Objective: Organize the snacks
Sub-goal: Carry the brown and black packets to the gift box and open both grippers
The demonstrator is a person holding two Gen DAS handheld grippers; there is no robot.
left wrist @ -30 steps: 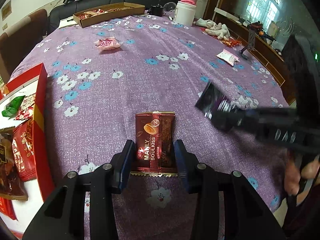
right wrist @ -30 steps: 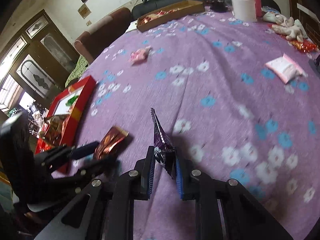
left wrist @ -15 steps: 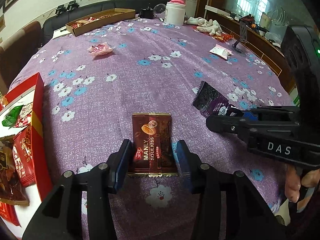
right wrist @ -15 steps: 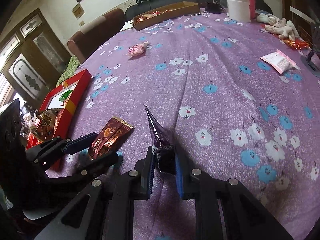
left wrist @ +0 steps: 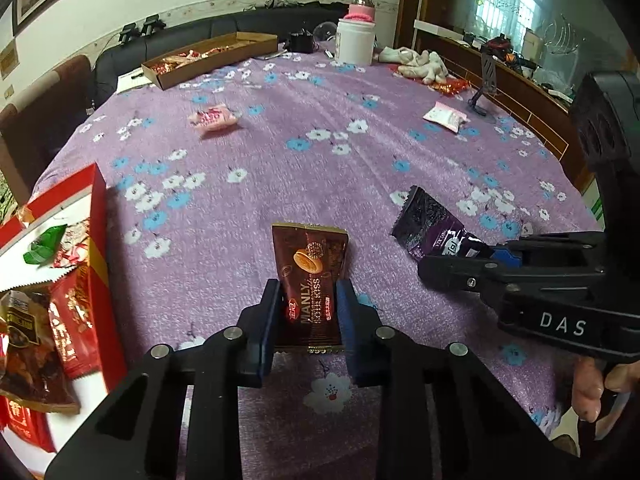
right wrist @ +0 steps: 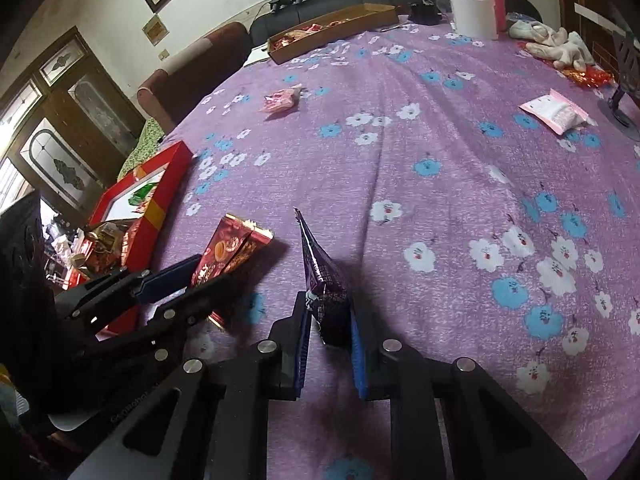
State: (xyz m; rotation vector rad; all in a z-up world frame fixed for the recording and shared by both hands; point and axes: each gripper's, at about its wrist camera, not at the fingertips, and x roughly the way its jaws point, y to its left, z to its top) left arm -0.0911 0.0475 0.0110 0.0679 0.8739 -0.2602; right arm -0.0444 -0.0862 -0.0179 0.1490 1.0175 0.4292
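Observation:
My left gripper (left wrist: 307, 292) is shut on a brown Manly Soulkiss packet (left wrist: 310, 280) and holds it tilted up off the purple flowered tablecloth. It also shows in the right wrist view (right wrist: 228, 254), at the left. My right gripper (right wrist: 329, 312) is shut on a dark purple snack packet (right wrist: 322, 280), held on edge above the cloth; it shows in the left wrist view (left wrist: 430, 226) at the right. A red box (left wrist: 94, 240) with several snack packets lies at the left table edge.
A pink packet (left wrist: 214, 117) lies far left of centre. A white-pink packet (left wrist: 446, 117) lies far right. A long cardboard tray (left wrist: 208, 58), a white jar (left wrist: 356, 42) and a cloth heap (left wrist: 416, 65) stand at the back edge.
My left gripper has closed on the brown packet and lifted its front end. My right gripper with the purple packet has come lower and steadier at the right.

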